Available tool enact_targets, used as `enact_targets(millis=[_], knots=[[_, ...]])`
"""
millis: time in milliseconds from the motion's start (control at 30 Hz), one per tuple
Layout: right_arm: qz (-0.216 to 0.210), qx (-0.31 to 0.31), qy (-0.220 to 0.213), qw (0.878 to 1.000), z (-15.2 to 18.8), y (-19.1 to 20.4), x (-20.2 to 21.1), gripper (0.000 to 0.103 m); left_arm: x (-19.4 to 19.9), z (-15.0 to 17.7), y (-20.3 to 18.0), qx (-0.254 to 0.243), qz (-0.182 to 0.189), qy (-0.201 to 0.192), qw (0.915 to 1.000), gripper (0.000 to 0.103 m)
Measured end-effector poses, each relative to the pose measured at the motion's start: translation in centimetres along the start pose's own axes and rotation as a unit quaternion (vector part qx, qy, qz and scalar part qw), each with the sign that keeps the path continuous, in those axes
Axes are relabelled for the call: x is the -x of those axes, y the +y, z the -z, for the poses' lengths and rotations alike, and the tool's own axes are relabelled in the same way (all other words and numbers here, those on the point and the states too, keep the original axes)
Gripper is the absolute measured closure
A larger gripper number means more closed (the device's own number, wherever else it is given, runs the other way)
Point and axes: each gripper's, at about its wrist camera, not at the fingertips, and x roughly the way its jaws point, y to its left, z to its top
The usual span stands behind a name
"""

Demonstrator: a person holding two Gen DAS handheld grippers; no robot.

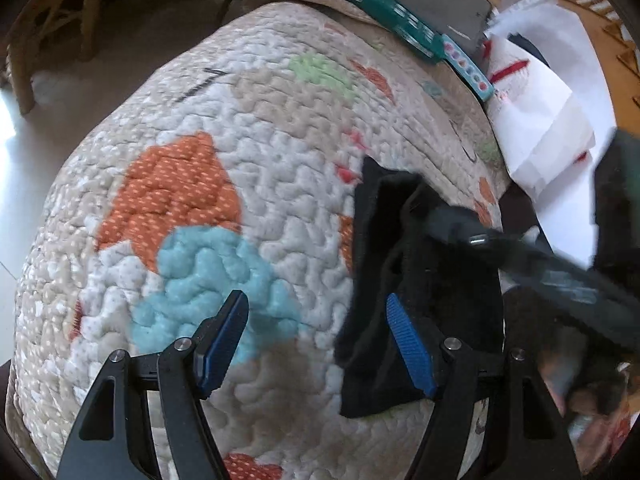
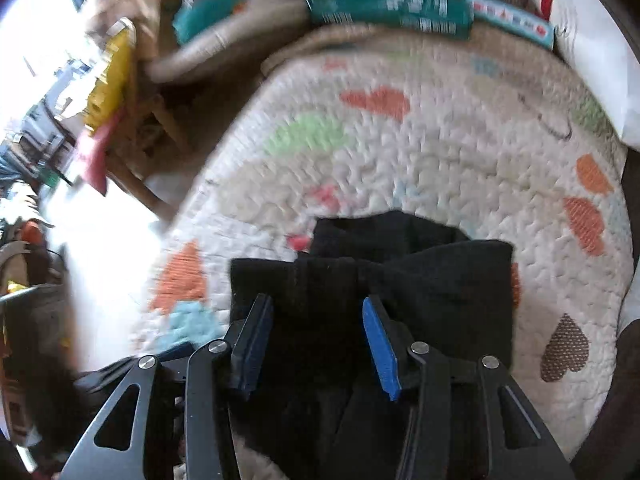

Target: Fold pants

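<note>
Because both tools stand with their blue pads spread apart and nothing between them, neither has hold of the cloth: the left tool (image 1: 318,344) hovers open over the quilt (image 1: 224,184) just beside the pants (image 1: 424,280); the right tool (image 2: 318,346) hangs open directly above the same dark cloth, and shows as a blurred dark bar across the right of the left view.

One pair of black pants lies bunched on the quilt's nearer right part, seemingly already doubled over itself, with an edge sticking up at the far side; judging by the soft creases and limp drape, the fabric is light, floppy and a little thick, so it should bend anywhere yet sag and slide off a shallow pinch; a firm bite on a doubled edge or corner, one tool to each end, looks the safer hold.

Beyond the pants lies one teal box (image 1: 384,12) along the quilt's far edge; to the far right sits one white bag (image 1: 548,128) with red marks.
</note>
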Motion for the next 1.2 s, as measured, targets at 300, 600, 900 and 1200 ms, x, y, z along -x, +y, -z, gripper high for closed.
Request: enact_targets(millis=[300,600,900,1200], knots=[[-0.042,-0.052,-0.024,0.998,-0.8,-2.8,1.2,0.051,0.3,-0.9,1.5,0.034,0.003,-0.010,0.9994,0.031],[-0.007,-0.119,-0.092,0.989,5.0,-10.9,7.9,0.041,0.6,-0.3,-1.7,-0.033,-0.009,-0.061,0.9975,0.018],[-0.011,-0.208,-0.094,0.973,9.8,-16.2,6.5,0.040,-0.8,0.9,-5.0,-0.147,-0.124,-0.049,0.9802,0.018],[-0.081,-0.233,-0.079,0.966,9.7,-15.2,3.7,0.029,-1.6,0.4,-5.0,-0.129,-0.079,-0.031,0.9880,0.018]])
